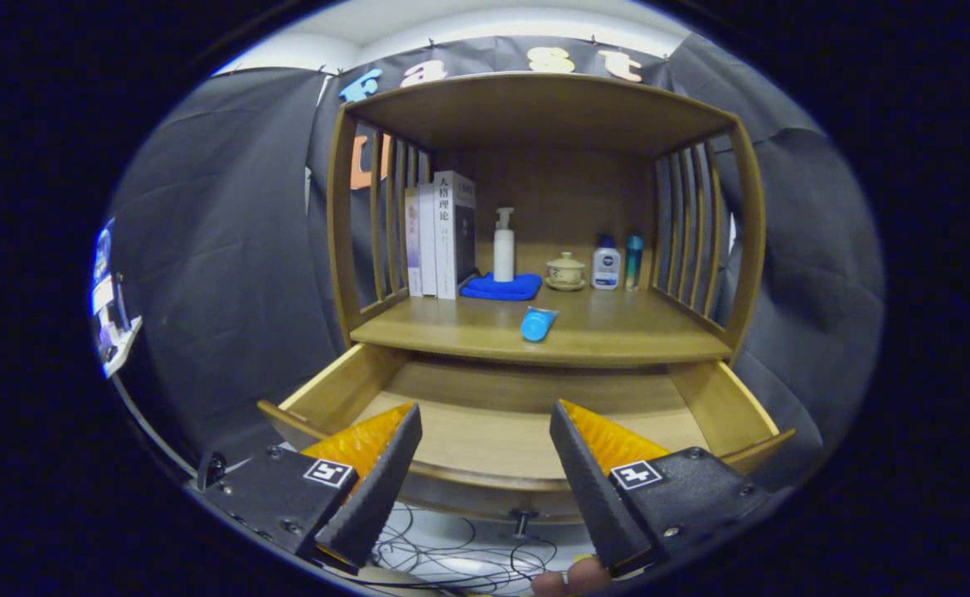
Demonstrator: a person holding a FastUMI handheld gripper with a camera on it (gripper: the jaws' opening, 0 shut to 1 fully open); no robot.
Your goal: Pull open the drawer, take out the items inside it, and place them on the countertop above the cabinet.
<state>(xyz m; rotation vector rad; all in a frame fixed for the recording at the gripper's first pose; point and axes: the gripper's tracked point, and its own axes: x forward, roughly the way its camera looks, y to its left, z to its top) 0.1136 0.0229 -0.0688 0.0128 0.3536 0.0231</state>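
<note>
Drawer (526, 414) stands pulled open, its wooden floor bare; blue tube (538, 323) lies on countertop (618, 336); gripper (485, 423) fingers spread, holding nothing

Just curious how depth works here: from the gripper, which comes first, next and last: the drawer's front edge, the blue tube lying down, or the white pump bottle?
1. Drawer front edge, between the open gripper's fingers.
2. Blue tube, on the countertop beyond.
3. White pump bottle, at the back by the books.
</note>
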